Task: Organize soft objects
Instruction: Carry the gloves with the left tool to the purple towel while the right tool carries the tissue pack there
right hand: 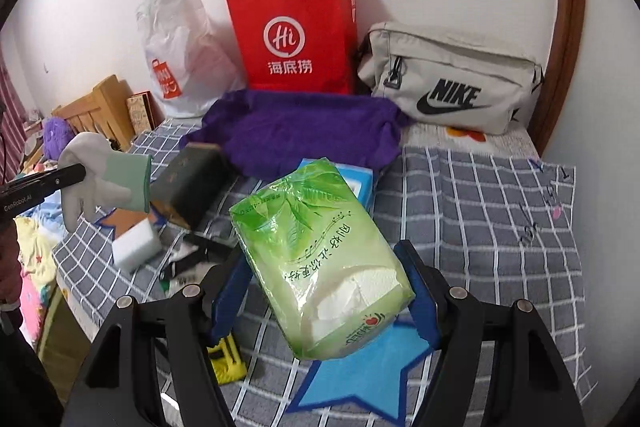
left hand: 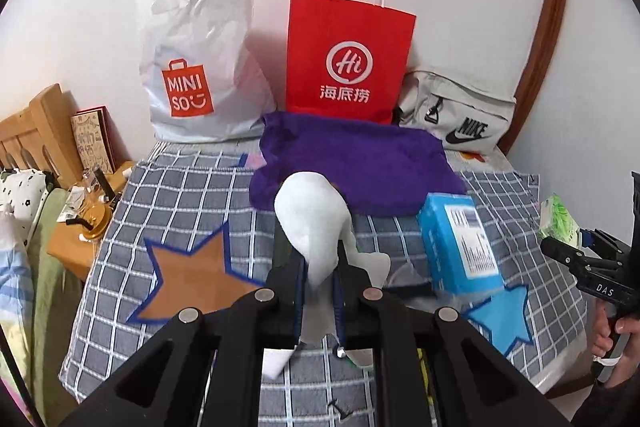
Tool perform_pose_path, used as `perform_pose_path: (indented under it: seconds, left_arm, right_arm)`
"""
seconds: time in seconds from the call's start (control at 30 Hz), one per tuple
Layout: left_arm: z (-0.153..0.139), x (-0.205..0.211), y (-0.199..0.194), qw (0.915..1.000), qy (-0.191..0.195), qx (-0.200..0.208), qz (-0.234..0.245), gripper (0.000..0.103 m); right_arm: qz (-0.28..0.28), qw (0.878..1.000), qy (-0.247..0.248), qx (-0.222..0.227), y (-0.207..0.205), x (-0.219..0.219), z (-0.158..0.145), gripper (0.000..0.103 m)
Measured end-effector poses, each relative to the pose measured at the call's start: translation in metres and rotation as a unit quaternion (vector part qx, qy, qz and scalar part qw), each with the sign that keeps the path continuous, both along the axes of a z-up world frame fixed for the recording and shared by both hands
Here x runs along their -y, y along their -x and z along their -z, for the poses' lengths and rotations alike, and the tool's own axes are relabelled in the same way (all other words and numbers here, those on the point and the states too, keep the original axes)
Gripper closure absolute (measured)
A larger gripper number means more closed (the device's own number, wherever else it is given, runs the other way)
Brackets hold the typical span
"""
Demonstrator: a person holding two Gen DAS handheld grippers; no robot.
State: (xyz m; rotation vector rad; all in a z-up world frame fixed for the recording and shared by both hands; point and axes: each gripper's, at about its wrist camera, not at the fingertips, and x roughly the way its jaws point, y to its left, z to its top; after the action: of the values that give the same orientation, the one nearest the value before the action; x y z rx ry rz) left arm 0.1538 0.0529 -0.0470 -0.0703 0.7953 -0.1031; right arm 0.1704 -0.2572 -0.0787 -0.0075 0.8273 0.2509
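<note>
At the far left, beyond the bed edge, stands a wooden nightstand point(left hand: 86, 227). On the checked bedspread point(left hand: 180, 195) against the far wall stands a white MINISO plastic bag point(left hand: 196, 67), and right of it a red paper bag point(left hand: 348, 55) with its mouth upward.

The left gripper point(left hand: 319, 291) has its fingers pressed together on a white work glove point(left hand: 312, 223), lifted clear of the bedspread; the glove's cuff and fingers droop on either side of the pinch. In the right wrist view a white sponge block point(right hand: 134, 241) and a dark book point(right hand: 188, 183) lie on the bedspread below and beside the glove. The purple towel point(left hand: 352, 167) lies spread in front of the red bag, with a blue box point(left hand: 460, 243) at its near right corner.

The right gripper point(right hand: 324, 303) clamps a green pack of tissues point(right hand: 320, 251) across its width, held in the air above the blue star patch point(right hand: 352, 379). Far right, a grey Nike pouch point(right hand: 452, 79) leans on the wall.

The glove is caught by a narrow fold, so a quick swing toward a bag could let it slip out. The tissue pack is slick plastic, open at one end, and seems tilted; a loosened squeeze could slide it free or spill sheets. Either bag is light and unsupported, so a gripper brushing its rim would likely tip or collapse it.
</note>
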Motion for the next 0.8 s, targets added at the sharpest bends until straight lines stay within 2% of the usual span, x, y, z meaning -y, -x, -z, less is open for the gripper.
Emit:
perform_pose_path:
  seconds: [0.33,0.8]
  left_arm:
    - [-0.002,0.002,-0.06,0.9998,0.018,-0.002,-0.001,0.091]
    - [0.005,0.019,-0.146,0.9997,0.013,-0.012,0.019,0.091]
  right_arm:
    - [-0.008,1.0,0.015,0.008,-0.056,-0.01,-0.01,0.033]
    - [-0.021,0.999,0.025,0.002,-0.15,-0.023,0.002,0.033]
